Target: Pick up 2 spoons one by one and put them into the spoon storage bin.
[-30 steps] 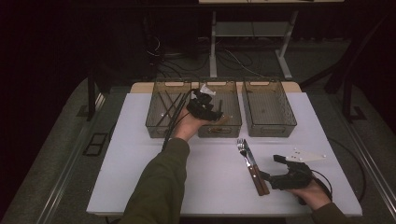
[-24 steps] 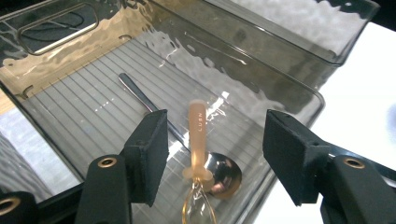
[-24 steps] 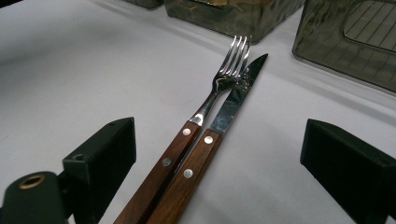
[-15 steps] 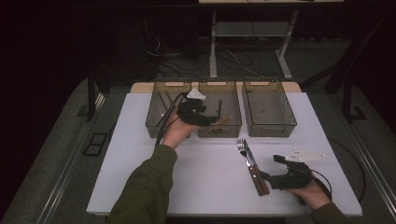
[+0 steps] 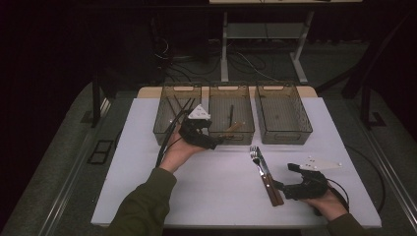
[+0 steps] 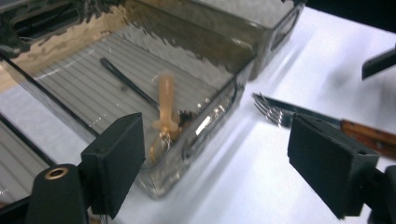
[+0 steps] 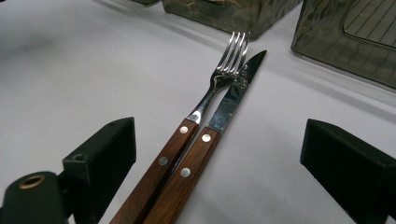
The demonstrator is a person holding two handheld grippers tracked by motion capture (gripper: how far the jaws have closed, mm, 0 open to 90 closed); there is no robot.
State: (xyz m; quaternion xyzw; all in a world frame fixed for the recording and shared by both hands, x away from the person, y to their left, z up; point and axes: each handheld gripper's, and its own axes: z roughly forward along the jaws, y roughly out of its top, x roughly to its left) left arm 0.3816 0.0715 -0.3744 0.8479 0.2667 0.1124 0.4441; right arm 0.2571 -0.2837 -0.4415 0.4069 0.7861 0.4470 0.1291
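Resting nearest the person at the table's front right, the right gripper (image 5: 287, 179) sits in the right hand (image 5: 328, 204) with its jaws spread wide and nothing between the pads; in the right gripper view they stand either side of the wooden handles without touching them. Just ahead of it on the white table (image 5: 147, 187) lie a fork (image 7: 205, 109) and a knife (image 7: 219, 121), side by side and touching along their brown riveted handles, tips pointing toward the bins. Farther in, the left gripper (image 5: 216, 143), held in the left hand (image 5: 178, 150), hovers at the near edge of the middle bin (image 5: 231, 93); its jaws have just been opening and now stand wide, with nothing between them. Inside that smoky clear bin lie a wooden-handled utensil (image 6: 166, 109), its handle pale and one end close to the near wall, and a thin dark stick (image 6: 126, 84) beside it. A left bin (image 5: 169, 98) and a right bin (image 5: 282, 93) flank the middle one, all three in a row along the far side.
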